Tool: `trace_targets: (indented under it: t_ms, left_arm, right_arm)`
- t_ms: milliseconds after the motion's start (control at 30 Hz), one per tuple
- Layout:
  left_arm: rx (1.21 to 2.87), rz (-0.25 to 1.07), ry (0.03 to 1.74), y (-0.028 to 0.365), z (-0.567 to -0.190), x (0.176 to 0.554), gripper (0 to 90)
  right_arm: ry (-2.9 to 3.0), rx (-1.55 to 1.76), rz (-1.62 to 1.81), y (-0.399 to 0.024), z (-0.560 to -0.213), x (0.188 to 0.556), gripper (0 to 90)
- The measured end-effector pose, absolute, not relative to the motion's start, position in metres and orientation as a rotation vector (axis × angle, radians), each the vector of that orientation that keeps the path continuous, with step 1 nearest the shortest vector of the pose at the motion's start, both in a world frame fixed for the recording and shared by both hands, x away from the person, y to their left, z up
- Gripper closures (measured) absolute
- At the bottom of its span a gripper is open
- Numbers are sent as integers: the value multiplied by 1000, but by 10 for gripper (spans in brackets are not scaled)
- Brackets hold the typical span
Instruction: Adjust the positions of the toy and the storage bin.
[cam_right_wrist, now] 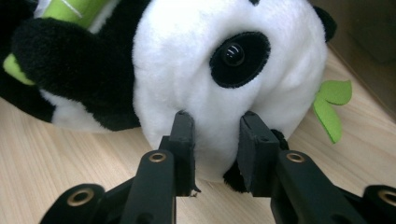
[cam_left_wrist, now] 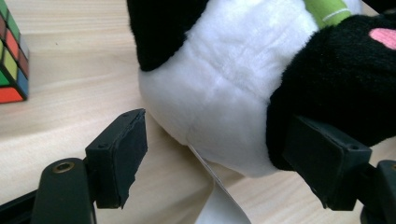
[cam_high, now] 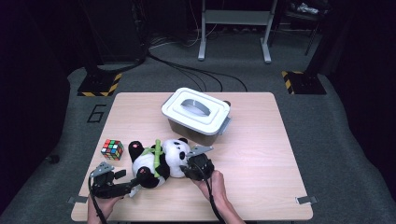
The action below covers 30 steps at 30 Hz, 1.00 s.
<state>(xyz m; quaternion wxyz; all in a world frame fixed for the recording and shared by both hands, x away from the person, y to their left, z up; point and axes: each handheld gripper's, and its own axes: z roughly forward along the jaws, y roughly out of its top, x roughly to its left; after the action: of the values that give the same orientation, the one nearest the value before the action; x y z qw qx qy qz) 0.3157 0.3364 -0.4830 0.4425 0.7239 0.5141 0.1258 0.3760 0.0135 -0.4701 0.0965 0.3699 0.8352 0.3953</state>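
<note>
A black and white panda plush [cam_high: 159, 161] lies on its back on the wooden table [cam_high: 261, 154], a green bamboo stalk [cam_high: 157, 156] across its chest. My left gripper [cam_high: 130, 179] is at its lower body, open. In the left gripper view the white belly [cam_left_wrist: 224, 93] sits between the wide jaws [cam_left_wrist: 217, 133]; the right jaw rests against a black leg, while the left jaw stands clear of the fur. My right gripper [cam_high: 184, 169] is at the panda's head [cam_right_wrist: 196, 60] and is shut on it, pinching white fur below the eye [cam_right_wrist: 216, 120].
A Rubik's cube [cam_high: 112, 149] stands just left of the panda, also at the left edge of the left gripper view [cam_left_wrist: 11, 60]. A grey box with a white handled lid [cam_high: 196, 112] stands behind the panda. The table's front edge lies close under both hands.
</note>
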Motion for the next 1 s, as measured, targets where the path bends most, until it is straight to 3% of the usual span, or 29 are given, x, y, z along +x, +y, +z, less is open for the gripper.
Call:
trace_targets:
  t_ms: [200,433,600,900,1000]
  left_arm:
    - [1736,341,1293,343,-479,303,190]
    - [1685,387,1194,329,-458,275,162]
    - [1755,424,1144,308,-445,277,179]
    - [1759,445,1156,299,-466,288,588]
    - [1774,450,1144,304,-465,293,619]
  right_arm:
    - [2433,1117,1154,15,-469,368,700]
    - [2420,1166,1131,17,-465,365,710]
    - [2414,1152,1136,18,-464,367,732]
    - [2435,1127,1126,19,-465,361,772]
    - [2452,1124,1140,20,-465,358,850]
